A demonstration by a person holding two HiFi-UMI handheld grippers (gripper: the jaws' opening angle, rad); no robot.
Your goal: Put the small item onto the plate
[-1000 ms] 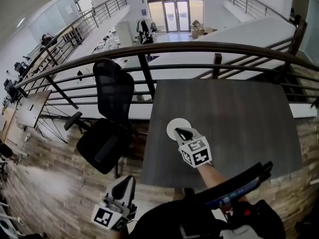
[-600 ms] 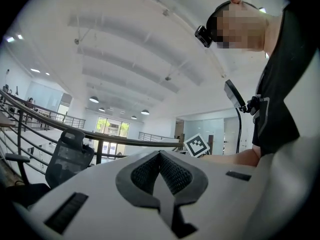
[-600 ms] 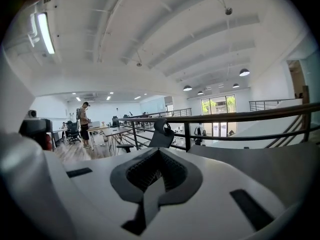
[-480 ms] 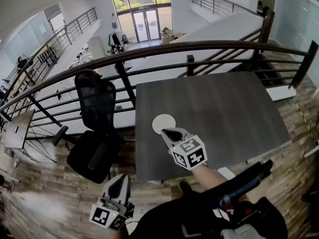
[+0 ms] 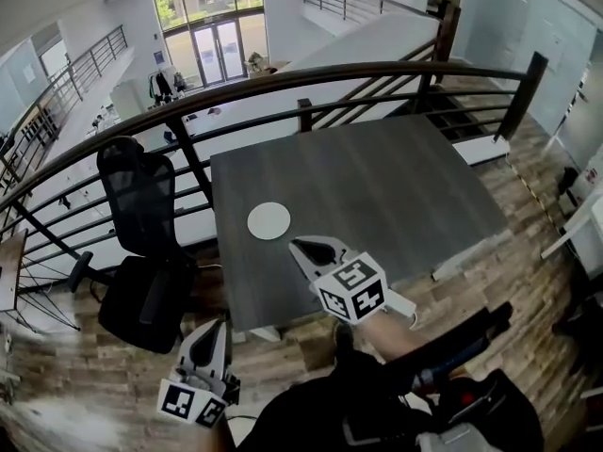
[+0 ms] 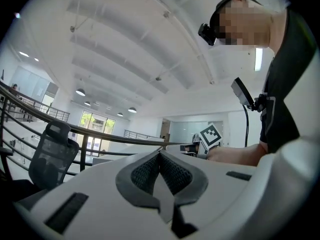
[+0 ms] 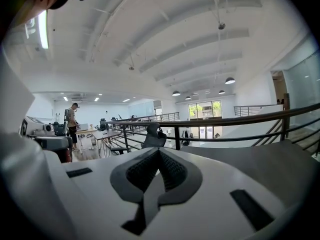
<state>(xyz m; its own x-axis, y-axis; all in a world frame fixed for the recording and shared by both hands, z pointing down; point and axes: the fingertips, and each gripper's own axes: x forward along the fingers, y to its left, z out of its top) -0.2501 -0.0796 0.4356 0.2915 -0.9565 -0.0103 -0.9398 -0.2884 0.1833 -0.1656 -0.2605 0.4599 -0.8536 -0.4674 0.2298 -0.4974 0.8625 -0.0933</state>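
Observation:
A round white plate [image 5: 268,220] lies near the left front corner of the dark grey table [image 5: 377,191]. I cannot make out any small item on it or elsewhere. My right gripper [image 5: 298,245] hovers just right of and nearer than the plate, over the table's front part, tips pointing toward the plate. Its jaws are shut with nothing between them, as the right gripper view [image 7: 159,152] shows. My left gripper [image 5: 218,330] hangs low beside the table's front left corner, off the table. Its jaws [image 6: 160,153] meet, also empty.
A black office chair [image 5: 141,252] stands left of the table. A dark metal railing [image 5: 283,81] runs along the table's far and left sides. Wooden floor [image 5: 528,224] surrounds the table. The left gripper view shows the person's forearm and the right gripper's marker cube [image 6: 211,134].
My right gripper has drawn back from above the plate toward the table's front edge. The head view has swung, so plate and table sit further left. The left gripper stays low.

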